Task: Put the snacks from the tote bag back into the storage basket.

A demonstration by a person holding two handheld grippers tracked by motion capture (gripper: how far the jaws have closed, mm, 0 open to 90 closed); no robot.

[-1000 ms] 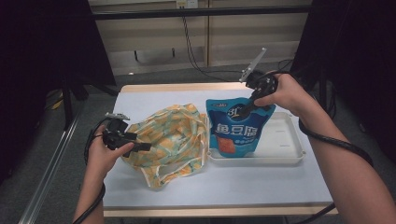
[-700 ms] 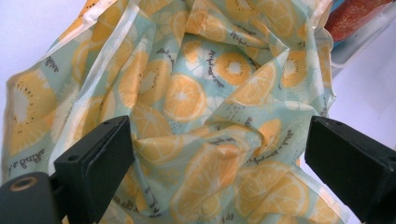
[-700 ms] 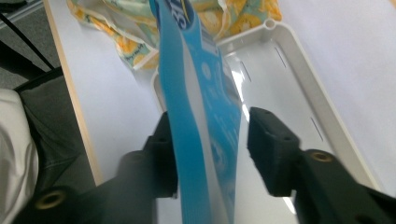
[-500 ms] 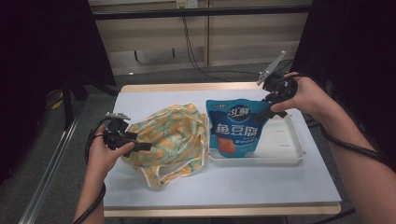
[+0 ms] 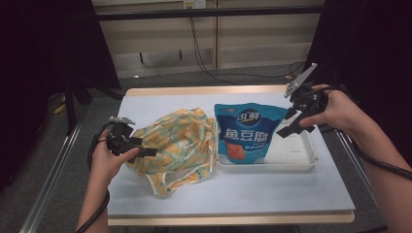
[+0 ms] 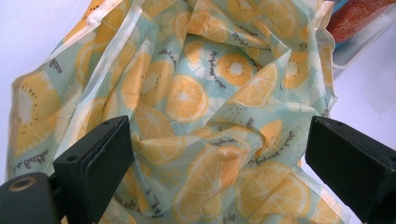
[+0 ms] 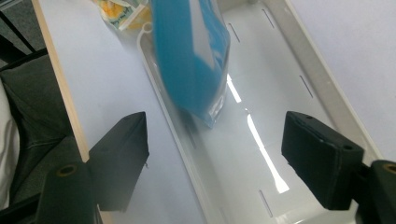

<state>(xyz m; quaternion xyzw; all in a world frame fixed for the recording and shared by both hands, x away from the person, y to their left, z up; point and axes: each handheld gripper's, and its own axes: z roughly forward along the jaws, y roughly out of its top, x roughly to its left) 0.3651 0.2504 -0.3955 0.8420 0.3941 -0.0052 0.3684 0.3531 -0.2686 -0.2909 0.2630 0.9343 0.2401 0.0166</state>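
A blue snack pouch [image 5: 248, 133] stands leaning in the left end of a white tray [image 5: 297, 145]. To its right my right gripper [image 5: 290, 122] hovers over the tray. Its jaws have just been opening, and nothing lies between them. The right gripper view looks along the open right gripper [image 7: 217, 128] at the blurred pouch [image 7: 191, 51] and the tray's floor [image 7: 254, 154]. An orange-print fabric bag [image 5: 180, 141] lies crumpled left of the tray. My left gripper [image 5: 145, 147] rests at its left edge. In the left gripper view, the open left gripper [image 6: 217, 140] spans the bag's folds [image 6: 196, 93].
The table [image 5: 243, 189] has bare surface in front of the bag and tray and behind them. Its wooden front edge [image 5: 233, 219] runs along the bottom. Cables trail from both grippers, and dark curtains flank the table.
The right gripper has let go of the pouch's top corner, opened, and moved right and slightly down. The pouch stays leaning in the tray. The left hand has kept still.
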